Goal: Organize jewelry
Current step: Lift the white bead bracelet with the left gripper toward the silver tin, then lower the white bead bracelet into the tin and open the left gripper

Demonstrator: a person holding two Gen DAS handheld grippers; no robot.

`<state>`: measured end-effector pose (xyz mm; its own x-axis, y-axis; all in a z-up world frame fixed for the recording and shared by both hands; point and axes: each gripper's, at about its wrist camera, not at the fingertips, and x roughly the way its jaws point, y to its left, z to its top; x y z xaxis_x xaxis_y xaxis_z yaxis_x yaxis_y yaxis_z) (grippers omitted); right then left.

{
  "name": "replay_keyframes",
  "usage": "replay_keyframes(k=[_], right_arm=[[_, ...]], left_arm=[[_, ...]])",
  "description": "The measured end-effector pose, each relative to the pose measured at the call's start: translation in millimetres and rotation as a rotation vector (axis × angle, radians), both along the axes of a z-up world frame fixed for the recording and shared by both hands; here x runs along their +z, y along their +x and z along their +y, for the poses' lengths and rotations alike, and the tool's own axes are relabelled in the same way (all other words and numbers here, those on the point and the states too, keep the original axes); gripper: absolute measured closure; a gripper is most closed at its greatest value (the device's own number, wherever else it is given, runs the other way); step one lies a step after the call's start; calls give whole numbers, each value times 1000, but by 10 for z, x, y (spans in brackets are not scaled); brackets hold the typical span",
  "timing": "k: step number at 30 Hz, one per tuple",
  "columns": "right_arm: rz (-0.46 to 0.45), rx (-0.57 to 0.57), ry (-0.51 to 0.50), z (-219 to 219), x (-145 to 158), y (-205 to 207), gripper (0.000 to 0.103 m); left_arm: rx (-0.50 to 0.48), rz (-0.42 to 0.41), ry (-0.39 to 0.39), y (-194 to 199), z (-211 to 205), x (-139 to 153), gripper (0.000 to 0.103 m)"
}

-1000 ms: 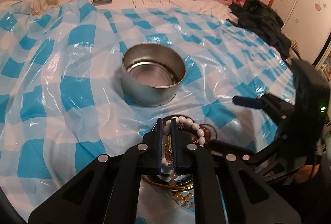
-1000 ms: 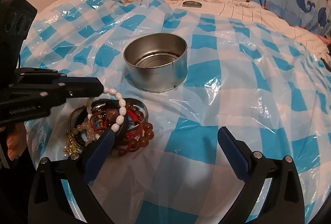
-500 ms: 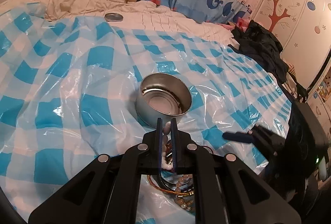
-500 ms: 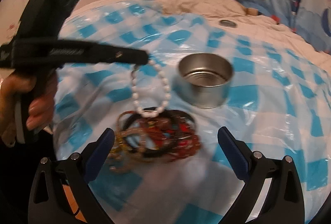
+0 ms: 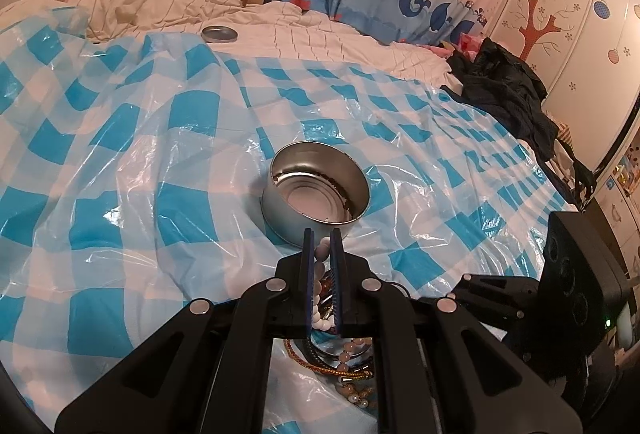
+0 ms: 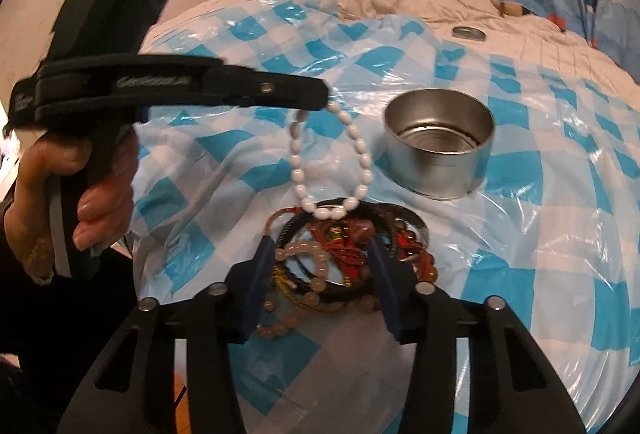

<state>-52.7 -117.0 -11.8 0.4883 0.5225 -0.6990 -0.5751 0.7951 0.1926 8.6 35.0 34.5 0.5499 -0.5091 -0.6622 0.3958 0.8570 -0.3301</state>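
Checkered sheet (image 5: 132, 201) | left gripper (image 5: 322, 246) jaws clamp white bead bracelet (image 6: 332, 169) beside tin (image 6: 438, 147) | right gripper (image 6: 322, 254) jaws wide, empty

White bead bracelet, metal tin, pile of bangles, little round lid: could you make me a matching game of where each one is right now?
Things:
1. white bead bracelet
2. metal tin
3. pile of bangles
4. round lid

Places:
A. lying on the checked plastic sheet, between the open right gripper fingers
B. far off on the white bedding
C. hanging from the shut left gripper
D. standing open and empty

Pairs: 1-C, 2-D, 3-A, 4-B
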Motion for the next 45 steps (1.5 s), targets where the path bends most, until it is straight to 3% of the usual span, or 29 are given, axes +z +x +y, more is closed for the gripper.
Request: replay_keyframes(k=[3,5,6,12,20,29,34,35,37,39,41,45], right_arm=[[23,10,-35,48,-83,15,74],[25,10,-50,71,-120,22,91],[26,15,-52,82,-127,20,94],[-15,6,-8,8,-18,-12,95],[-189,-18,165,-246,419,-164,95],[-168,-110,186,-420,471,-19,94],[-147,-136,178,-476,425,9,94],[-143,-137,177,-475,415,10,94],[-135,-143,171,-476,397,18,94],[-127,-151,165,-483,379,26,94],[-123,-159,170,-506,377,33,94],[-125,-167,179,-539,396,31,94]], left_arm=[[-1,-1,0,-1,-3,-1,96],[-2,-2,1,-6,0,2,96],[-1,-2,1,-6,-2,2,96],[-2,-8,5,-12,-9,27,96],[-2,-31,-7,-15,-9,117,96],[-18,-56,-18,24,-114,227,96],[-3,-36,29,98,-86,191,96],[15,-17,45,140,-49,137,94],[28,38,62,218,-2,4,82],[43,89,73,284,18,-177,58],[24,117,101,327,-59,-336,57],[4,108,247,372,-274,-567,56]])
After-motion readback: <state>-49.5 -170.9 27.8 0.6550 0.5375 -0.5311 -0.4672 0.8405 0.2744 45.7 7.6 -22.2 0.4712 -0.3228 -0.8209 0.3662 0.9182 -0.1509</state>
